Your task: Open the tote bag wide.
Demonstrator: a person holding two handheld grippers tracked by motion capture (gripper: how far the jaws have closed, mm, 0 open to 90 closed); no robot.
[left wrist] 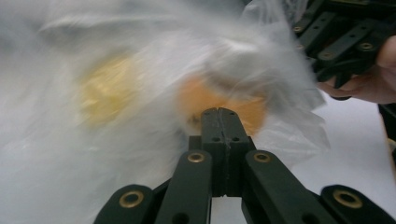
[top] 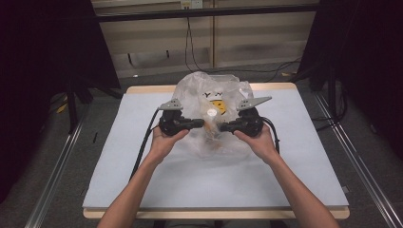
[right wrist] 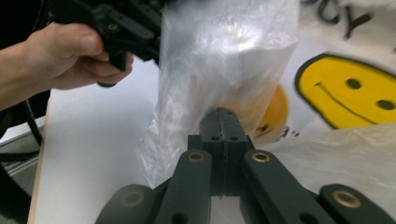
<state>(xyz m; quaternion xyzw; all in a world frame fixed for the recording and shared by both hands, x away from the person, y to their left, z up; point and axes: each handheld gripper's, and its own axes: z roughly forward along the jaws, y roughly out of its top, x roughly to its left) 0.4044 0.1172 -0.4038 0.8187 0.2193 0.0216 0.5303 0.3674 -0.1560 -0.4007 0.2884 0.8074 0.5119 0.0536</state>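
Note:
A crumpled clear plastic bag (top: 209, 102) printed with a yellow smiley face (right wrist: 350, 91) lies on the mat at the table's middle. Something orange (left wrist: 205, 100) shows through the film, blurred. My left gripper (top: 201, 123) comes in from the left and my right gripper (top: 223, 127) from the right, tips facing each other over the bag's near part. The left gripper (left wrist: 222, 114) has its jaws pressed together right at the film. The right gripper (right wrist: 223, 114) is shut too, against a hanging fold of the bag (right wrist: 219, 60). Whether either pinches plastic is unclear.
A pale grey mat (top: 157, 175) covers the wooden table (top: 142, 89), with bare mat to the left, right and front of the bag. Black cables (top: 142, 147) trail from both grippers. Dark curtains and stands flank the table, and metal floor rails (top: 57, 171) run along each side.

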